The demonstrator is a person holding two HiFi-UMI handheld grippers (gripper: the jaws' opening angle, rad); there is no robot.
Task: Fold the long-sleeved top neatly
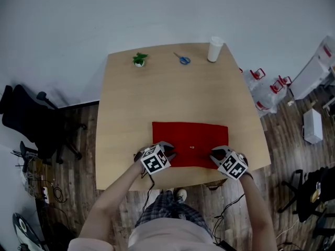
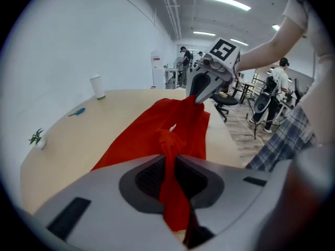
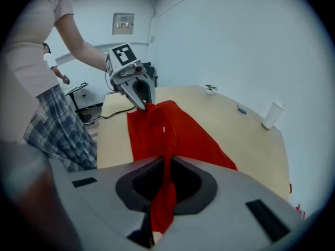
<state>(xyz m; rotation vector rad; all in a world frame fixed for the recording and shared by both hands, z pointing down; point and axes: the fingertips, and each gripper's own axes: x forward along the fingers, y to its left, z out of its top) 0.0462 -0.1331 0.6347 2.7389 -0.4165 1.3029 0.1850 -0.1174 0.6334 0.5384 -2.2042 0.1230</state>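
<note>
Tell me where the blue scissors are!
In the head view, the blue scissors lie at the far edge of the table, between the green plant on the left and the white cup on the right.

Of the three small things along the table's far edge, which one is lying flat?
The blue-handled scissors, in the middle; the green plant and the white cup stand upright either side.
</note>
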